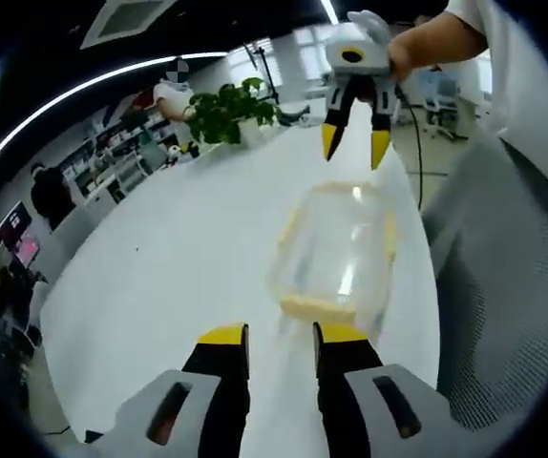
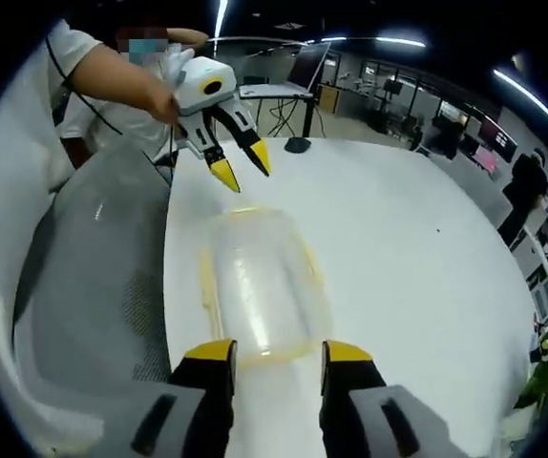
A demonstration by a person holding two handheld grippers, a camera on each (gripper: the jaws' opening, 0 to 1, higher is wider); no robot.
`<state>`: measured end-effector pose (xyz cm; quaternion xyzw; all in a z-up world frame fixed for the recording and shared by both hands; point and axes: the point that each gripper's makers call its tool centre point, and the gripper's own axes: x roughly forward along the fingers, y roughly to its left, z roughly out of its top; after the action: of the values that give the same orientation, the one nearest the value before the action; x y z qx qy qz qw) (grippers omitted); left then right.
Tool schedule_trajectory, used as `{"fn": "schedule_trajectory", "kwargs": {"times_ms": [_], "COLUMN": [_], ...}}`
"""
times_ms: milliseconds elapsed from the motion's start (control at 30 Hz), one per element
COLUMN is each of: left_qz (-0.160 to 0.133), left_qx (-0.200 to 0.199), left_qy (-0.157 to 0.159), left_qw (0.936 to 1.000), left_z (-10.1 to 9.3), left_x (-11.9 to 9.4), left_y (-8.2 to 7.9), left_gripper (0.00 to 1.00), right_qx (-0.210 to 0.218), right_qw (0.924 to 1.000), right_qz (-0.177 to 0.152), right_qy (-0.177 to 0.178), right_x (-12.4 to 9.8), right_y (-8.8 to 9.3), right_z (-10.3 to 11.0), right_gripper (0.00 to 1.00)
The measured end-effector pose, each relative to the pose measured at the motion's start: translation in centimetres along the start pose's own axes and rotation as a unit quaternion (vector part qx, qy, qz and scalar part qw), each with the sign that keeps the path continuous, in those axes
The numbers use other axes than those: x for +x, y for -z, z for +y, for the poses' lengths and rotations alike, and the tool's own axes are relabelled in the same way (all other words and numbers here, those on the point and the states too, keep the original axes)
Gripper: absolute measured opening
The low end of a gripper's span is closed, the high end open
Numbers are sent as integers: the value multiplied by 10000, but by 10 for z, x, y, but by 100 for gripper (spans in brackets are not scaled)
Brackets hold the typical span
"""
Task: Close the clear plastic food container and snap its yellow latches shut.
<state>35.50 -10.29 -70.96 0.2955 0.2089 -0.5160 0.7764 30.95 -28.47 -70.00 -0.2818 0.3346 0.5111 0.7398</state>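
Observation:
A clear plastic food container (image 1: 336, 256) with yellow latches along its sides lies on the white table (image 1: 179, 248), its lid on top. My left gripper (image 1: 281, 336) stands open just short of the container's near end, with nothing between its yellow tips. Beyond the far end hovers my right gripper (image 1: 353, 143), open and tips down, above the table. In the right gripper view the same container (image 2: 260, 286) lies straight ahead of my right gripper (image 2: 280, 351), whose jaws stand apart at its near edge. The left gripper (image 2: 241, 164) hangs open past the far end.
A grey mesh office chair (image 1: 513, 286) stands close against the table edge beside the container, seen also as the chair (image 2: 93, 277). A potted green plant (image 1: 228, 113) sits at the table's far end. A person's arm (image 2: 112, 76) holds the left gripper. Desks and monitors fill the background.

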Motion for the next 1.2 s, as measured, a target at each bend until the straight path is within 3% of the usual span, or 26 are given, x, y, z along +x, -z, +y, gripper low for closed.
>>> {"fn": "schedule_trajectory", "kwargs": {"times_ms": [133, 300, 567, 667, 800, 900, 1000, 1200], "left_qz": [-21, -398, -248, -457, -510, -467, -345, -283], "left_qx": [-22, -428, -311, -675, -694, -518, -603, -768], "left_qy": [-111, -268, -404, -366, -232, -75, 46, 223], "left_qw": [9999, 9979, 9984, 9960, 9960, 9975, 9976, 9964], "left_z": [5, 12, 12, 11, 6, -2, -8, -11], "left_x": [1, -4, -12, -16, -20, -18, -13, -15], "left_y": [6, 1, 20, 17, 14, 12, 18, 6], "left_gripper": [21, 16, 2, 0, 0, 0, 0, 0], "right_qx": [24, 150, 307, 328, 377, 510, 766, 1162], "right_qw": [9996, 9990, 9979, 9975, 9970, 9962, 9947, 9902], "right_qz": [139, 167, 222, 317, 313, 259, 219, 87], "right_qy": [251, 379, 519, 543, 601, 663, 652, 767], "right_x": [-1, -2, -3, -1, 0, 2, 5, 6], "right_y": [5, 3, -4, -6, -11, -12, -10, -11], "right_z": [-2, -2, 2, 5, 7, 6, 7, 4], "right_gripper": [30, 28, 25, 26, 24, 23, 22, 20]}}
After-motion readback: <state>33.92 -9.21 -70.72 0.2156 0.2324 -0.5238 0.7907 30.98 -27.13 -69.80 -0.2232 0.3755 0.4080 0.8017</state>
